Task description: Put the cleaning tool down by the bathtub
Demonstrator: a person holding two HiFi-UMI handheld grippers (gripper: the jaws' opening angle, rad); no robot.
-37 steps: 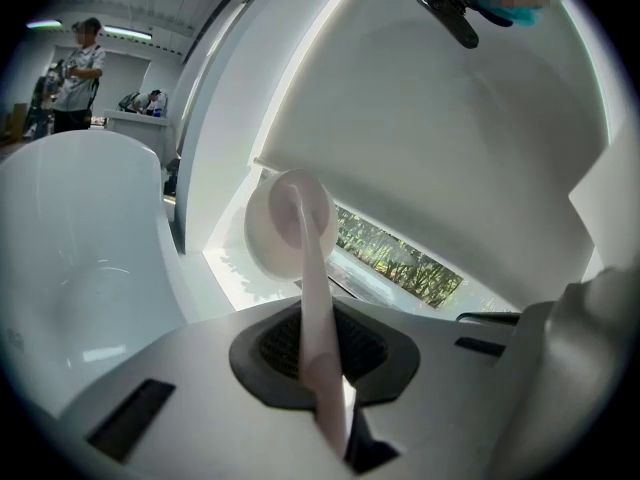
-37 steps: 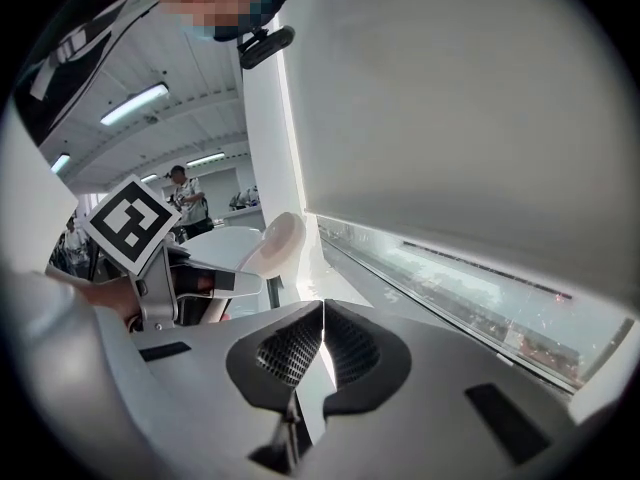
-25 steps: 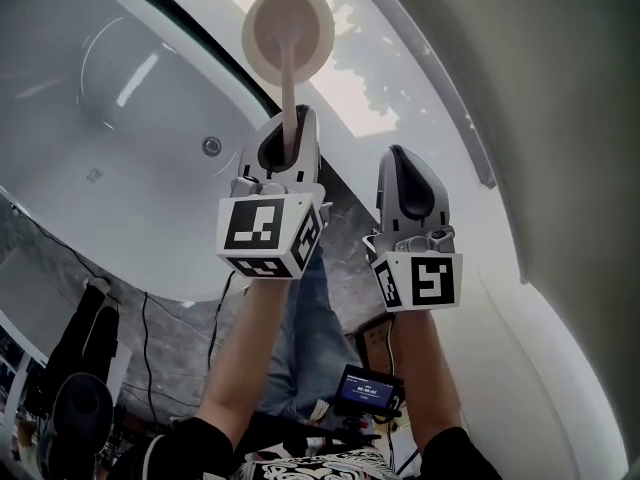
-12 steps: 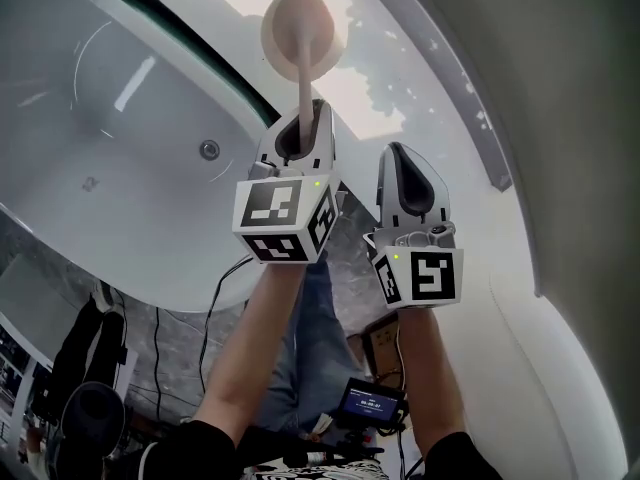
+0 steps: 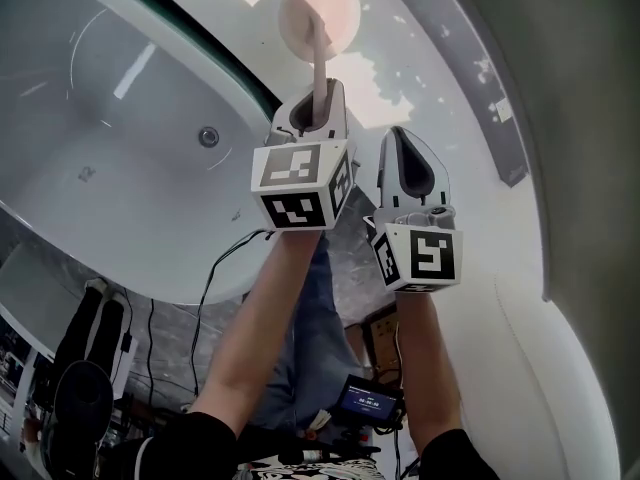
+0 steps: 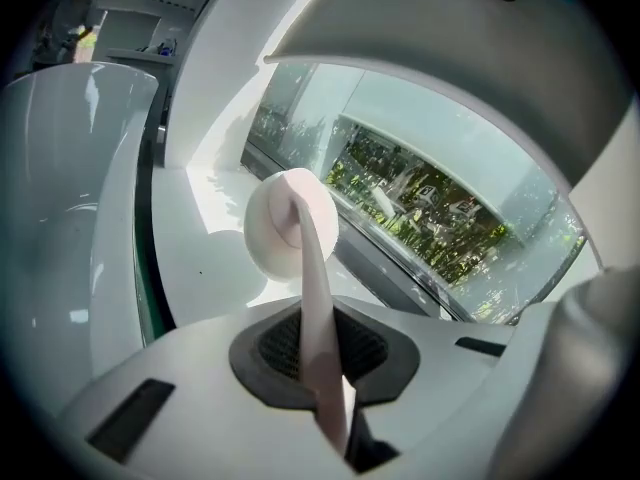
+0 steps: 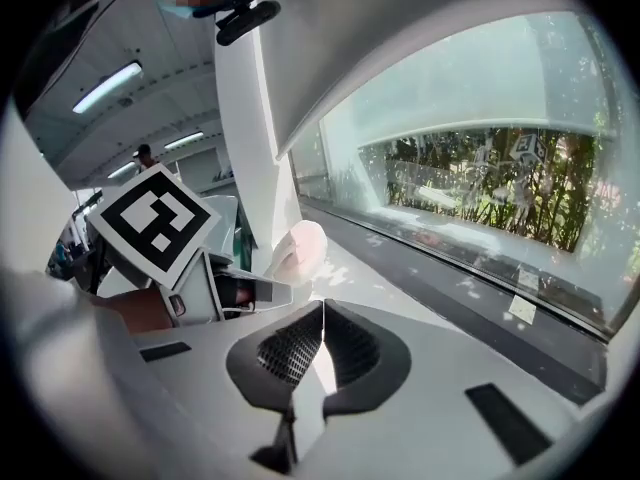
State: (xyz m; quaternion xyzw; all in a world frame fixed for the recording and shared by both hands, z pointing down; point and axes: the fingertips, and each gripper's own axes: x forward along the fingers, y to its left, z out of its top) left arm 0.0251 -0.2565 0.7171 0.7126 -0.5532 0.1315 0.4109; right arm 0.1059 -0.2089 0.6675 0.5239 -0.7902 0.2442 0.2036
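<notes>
The cleaning tool is a pale pink stick with a round pad at its far end. My left gripper is shut on its handle, and the round pad hangs over the white ledge beside the bathtub. Whether the pad touches the ledge I cannot tell. My right gripper is just right of the left one, shut with nothing between its pads. In the right gripper view the pad shows beyond the left gripper's marker cube.
A long window runs along the far side of the ledge, with a dark sill below it. The white tub has a drain fitting on its inner wall. Cables and black gear lie on the floor below.
Both grippers have sunk toward the ledge and moved up the head view. The left one carried the tool further out over the ledge, to the right of the tub rim.
</notes>
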